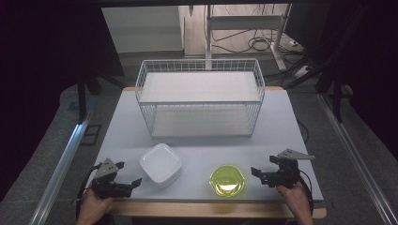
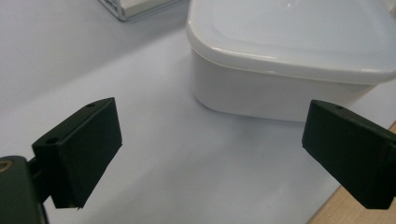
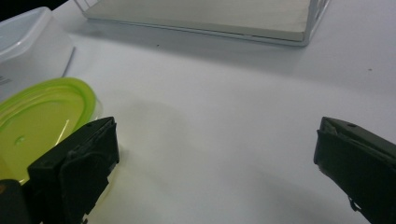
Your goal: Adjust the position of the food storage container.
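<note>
High view: left gripper (image 1: 126,174) is sitting at the near left corner of the table (image 1: 300,140), fingers spread wide, nothing between them. It is pointing right, toward the white box (image 1: 161,163), which is lying just beside it, not touching. Right gripper (image 1: 262,176) is sitting at the near right corner, fingers also spread and empty, pointing left at the green bowl (image 1: 227,180). Bowl is resting near the front edge of the table, just beside the right gripper, a small gap showing. White box and green bowl are standing side by side, apart from each other. Wire basket (image 1: 200,97) is standing farther back at the middle of the table, well apart from both grippers. A hand (image 1: 94,208) is holding each gripper from the bottom edge.

Left gripper view: fingers (image 2: 77,151) are hanging open over bare table. White box (image 2: 285,56), lid on, is sitting ahead, between the lines of the two fingers but past their tips, no contact.

Right gripper view: fingers (image 3: 74,168) are released, bare table between them. Green bowl (image 3: 37,121) is lying by the left-hand finger, partly hidden behind it; contact not clear. White box (image 3: 28,42) is showing beyond the bowl, basket (image 3: 205,18) base at the top.
</note>
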Available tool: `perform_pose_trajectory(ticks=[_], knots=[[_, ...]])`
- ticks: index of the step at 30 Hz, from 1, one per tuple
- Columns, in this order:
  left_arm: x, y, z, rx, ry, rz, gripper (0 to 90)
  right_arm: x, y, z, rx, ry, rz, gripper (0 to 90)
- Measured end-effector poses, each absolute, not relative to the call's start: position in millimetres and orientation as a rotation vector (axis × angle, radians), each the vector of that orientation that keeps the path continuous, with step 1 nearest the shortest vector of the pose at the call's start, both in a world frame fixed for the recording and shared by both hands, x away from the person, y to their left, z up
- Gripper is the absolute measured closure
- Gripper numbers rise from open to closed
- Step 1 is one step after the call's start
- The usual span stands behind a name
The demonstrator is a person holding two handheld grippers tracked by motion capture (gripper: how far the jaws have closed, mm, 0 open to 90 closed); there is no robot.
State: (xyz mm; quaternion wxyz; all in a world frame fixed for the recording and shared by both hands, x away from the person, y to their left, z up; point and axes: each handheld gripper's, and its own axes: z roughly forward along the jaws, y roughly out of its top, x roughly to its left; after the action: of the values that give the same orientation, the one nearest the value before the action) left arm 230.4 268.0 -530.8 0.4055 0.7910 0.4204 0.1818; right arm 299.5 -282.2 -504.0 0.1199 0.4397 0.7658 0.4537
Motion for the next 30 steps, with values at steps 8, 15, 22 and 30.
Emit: perform_pose_trajectory(ticks=[8, 15, 22, 30], knots=[[231.7, 262.1, -532.9, 2.044, 1.025, 0.451, 3.5, 302.2, -275.9, -510.5, 1.330, 2.261, 1.239, 0.7], [232.1, 261.6, -532.9, 2.052, 1.014, 0.467, 3.6, 301.6, -273.4, -510.2, 1.329, 2.285, 1.233, 0.7], [231.4, 260.7, -531.4, 2.044, 0.989, 0.470, 4.0, 299.9, -271.2, -504.9, 1.361, 2.320, 1.214, 12.7], [231.0, 259.1, -531.8, 2.058, 0.980, 0.472, 4.2, 288.9, -259.3, -487.4, 1.252, 2.315, 1.188, 41.5]])
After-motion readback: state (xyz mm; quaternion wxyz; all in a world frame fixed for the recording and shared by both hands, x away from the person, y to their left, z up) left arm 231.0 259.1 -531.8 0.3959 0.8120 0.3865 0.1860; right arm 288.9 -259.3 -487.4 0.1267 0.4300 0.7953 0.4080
